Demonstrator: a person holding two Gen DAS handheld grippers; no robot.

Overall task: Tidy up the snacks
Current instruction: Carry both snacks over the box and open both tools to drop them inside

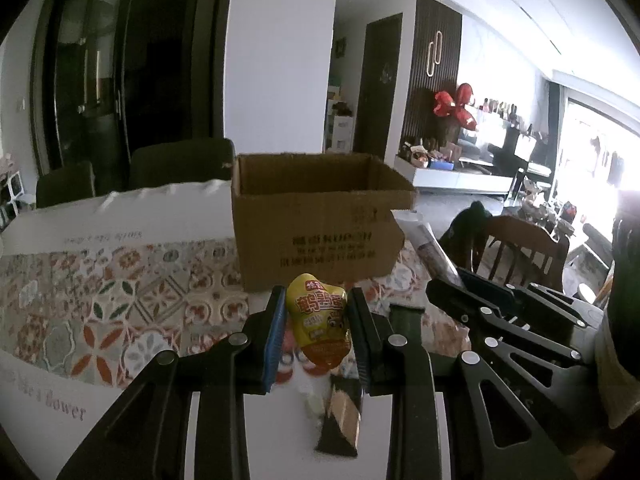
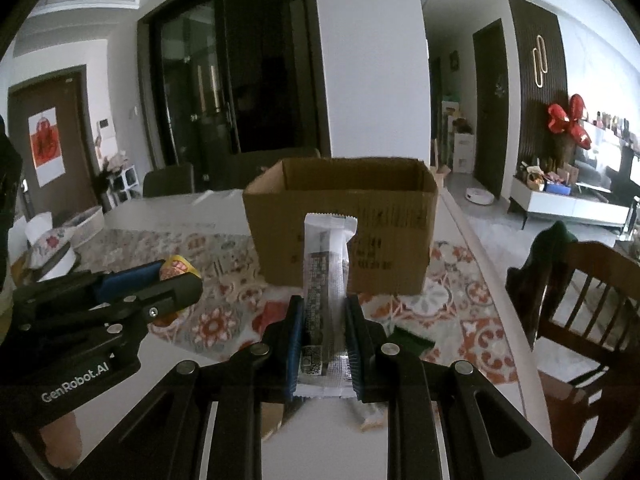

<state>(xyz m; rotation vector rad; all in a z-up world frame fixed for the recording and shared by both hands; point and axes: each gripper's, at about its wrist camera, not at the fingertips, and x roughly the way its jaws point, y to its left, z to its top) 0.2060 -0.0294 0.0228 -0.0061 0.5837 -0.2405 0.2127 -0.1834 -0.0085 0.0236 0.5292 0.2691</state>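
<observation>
An open brown cardboard box (image 1: pixel 320 224) stands on the patterned tablecloth; it also shows in the right wrist view (image 2: pixel 344 220). My left gripper (image 1: pixel 316 308) is shut on a yellow snack pouch (image 1: pixel 320 320), held above the table in front of the box. My right gripper (image 2: pixel 324 312) is shut on a long white snack bar wrapper (image 2: pixel 326 280), held upright in front of the box. The left gripper and its pouch (image 2: pixel 176 268) show at the left of the right wrist view. The right gripper (image 1: pixel 500 312) shows at the right of the left wrist view.
More snack packets lie on the table below the grippers: a dark brown one (image 1: pixel 340 416) and a green one (image 2: pixel 412 338). A wooden chair (image 2: pixel 580 304) stands at the table's right edge. A tissue roll and basket (image 2: pixel 52 240) sit far left.
</observation>
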